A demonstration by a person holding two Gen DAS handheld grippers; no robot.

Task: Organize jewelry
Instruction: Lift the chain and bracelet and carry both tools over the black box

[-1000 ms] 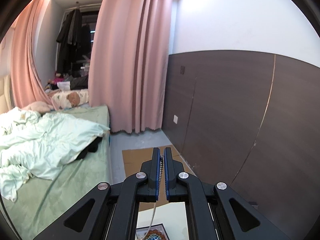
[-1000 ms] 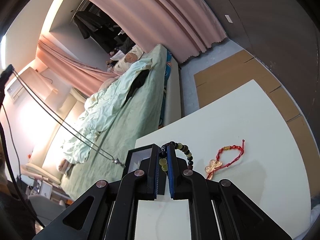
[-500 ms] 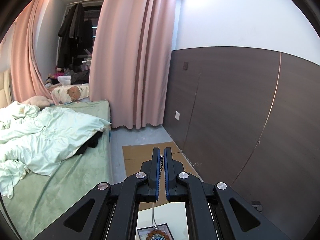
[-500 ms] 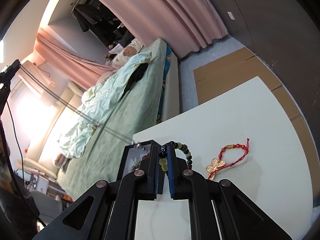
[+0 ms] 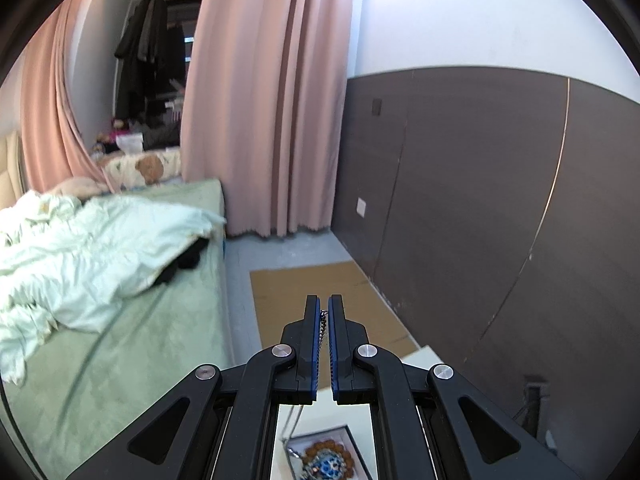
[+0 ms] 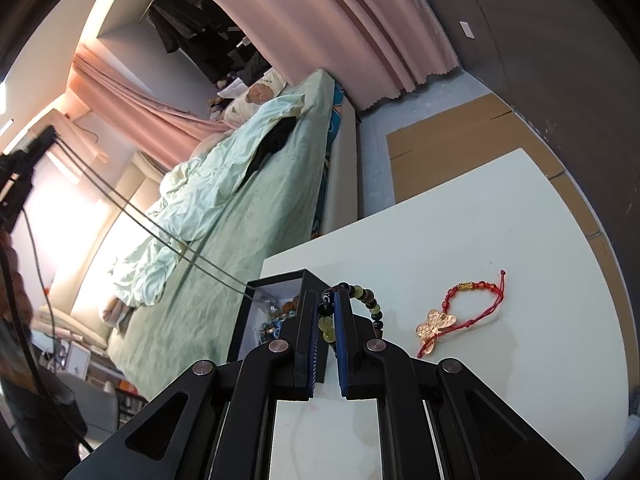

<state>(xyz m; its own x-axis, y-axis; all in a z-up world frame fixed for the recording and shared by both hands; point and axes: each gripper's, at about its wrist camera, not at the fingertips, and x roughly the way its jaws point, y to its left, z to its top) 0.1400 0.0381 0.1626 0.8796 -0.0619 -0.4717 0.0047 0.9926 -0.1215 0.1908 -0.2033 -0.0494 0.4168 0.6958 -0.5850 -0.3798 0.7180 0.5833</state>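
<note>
Below, left claw (image 5: 324, 307) pinching chain (image 5: 323, 322), jewelry box (image 5: 352, 446) cut off; right claw (image 6: 327, 304) clamping bead bracelet (image 6: 362, 298), partly hidden.

Left gripper (image 5: 324, 312): raised high and aimed level across the room; jaws pressed nearly together, pinching a thin chain (image 5: 323, 322) that hangs down between the blue pads
Left gripper from the right wrist view (image 6: 30, 160): seen far off at the upper left, blurred, with the chain strung taut below it
Right gripper (image 6: 327, 312): tilted downward over the white table (image 6: 500, 216), rolled to one side; jaws clamped on a beaded bracelet (image 6: 362, 300), beads caught between the pads and the loop arching over the right finger
</note>
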